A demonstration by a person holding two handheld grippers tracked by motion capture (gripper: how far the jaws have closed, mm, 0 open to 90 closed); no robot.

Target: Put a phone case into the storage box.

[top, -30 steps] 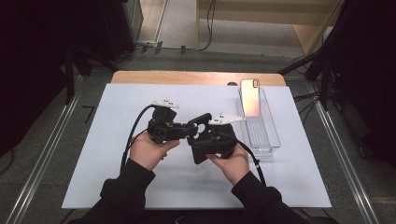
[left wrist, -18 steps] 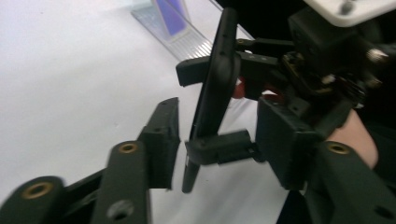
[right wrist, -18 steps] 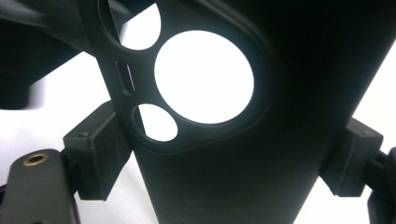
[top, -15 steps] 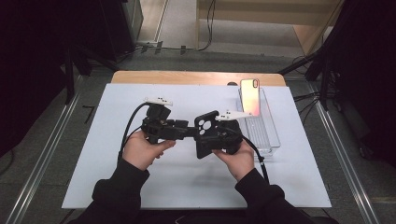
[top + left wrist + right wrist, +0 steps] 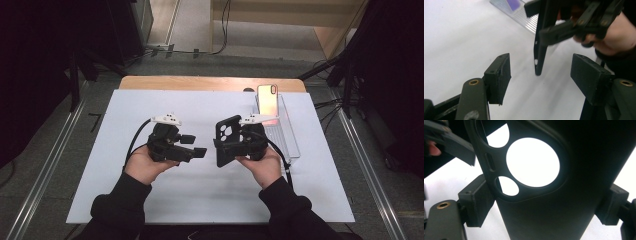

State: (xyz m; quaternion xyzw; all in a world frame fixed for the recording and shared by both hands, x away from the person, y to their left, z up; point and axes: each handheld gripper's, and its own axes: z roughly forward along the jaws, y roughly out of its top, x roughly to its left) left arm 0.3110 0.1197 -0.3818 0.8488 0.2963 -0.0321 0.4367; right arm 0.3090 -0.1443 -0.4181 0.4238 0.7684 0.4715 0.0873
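Since a second ago the two grippers have drawn apart, and the black phone case (image 5: 226, 140) now hangs from the right gripper (image 5: 239, 142) alone, pinched across its width, long axis upright above the white table (image 5: 210, 200). Left gripper (image 5: 192, 145), jaws just opened and spread empty, points at the case's edge. Beyond stands a phone (image 5: 267, 97) in a clear tray (image 5: 285, 142).

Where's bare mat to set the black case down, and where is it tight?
Free: the white mat left of the left tool, the strip between the tools and the mat's far edge, and the near strip between the sleeves. Tight: the right side, where the right tool holds the phone case beside the clear tray and phone.
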